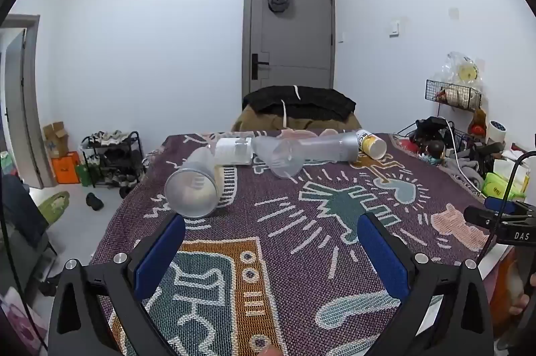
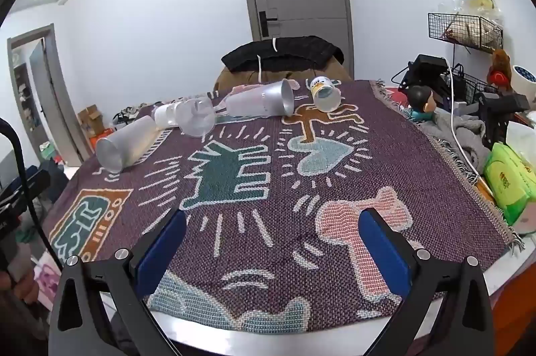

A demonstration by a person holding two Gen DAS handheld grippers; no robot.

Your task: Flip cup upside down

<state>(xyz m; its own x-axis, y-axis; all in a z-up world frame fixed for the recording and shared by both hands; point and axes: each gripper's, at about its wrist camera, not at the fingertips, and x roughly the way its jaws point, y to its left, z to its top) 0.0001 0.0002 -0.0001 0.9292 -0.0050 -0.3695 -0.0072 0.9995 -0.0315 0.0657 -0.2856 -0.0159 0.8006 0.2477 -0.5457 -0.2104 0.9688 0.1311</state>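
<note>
Five cups lying on their sides in a loose row along the far edge of the tabletop (image 2: 335,342), on a patterned woven cloth (image 2: 284,188). Frosted cup (image 1: 194,185) nearest the far left corner, mouth turned toward the near edge. Just beyond it, a white-banded cup (image 1: 232,151), touching a clear cup (image 1: 281,160) near the middle of the far edge. Next along, a long frosted cup (image 2: 264,103), silvery mouth facing the far right corner. Last in the row, close by it, a small cup with a yellow label (image 2: 325,98).

Left gripper (image 1: 271,227) hovering over the near left part of the cloth, blue fingers (image 1: 160,250) spread wide, nothing between them, frosted cup just ahead of the left finger. Right gripper (image 2: 272,223) above the near edge, fingers (image 2: 385,250) likewise wide apart and empty, well apart from every cup.

Green packet (image 2: 511,180) past the right edge of the cloth. Grey door (image 1: 291,31) on the far wall.
</note>
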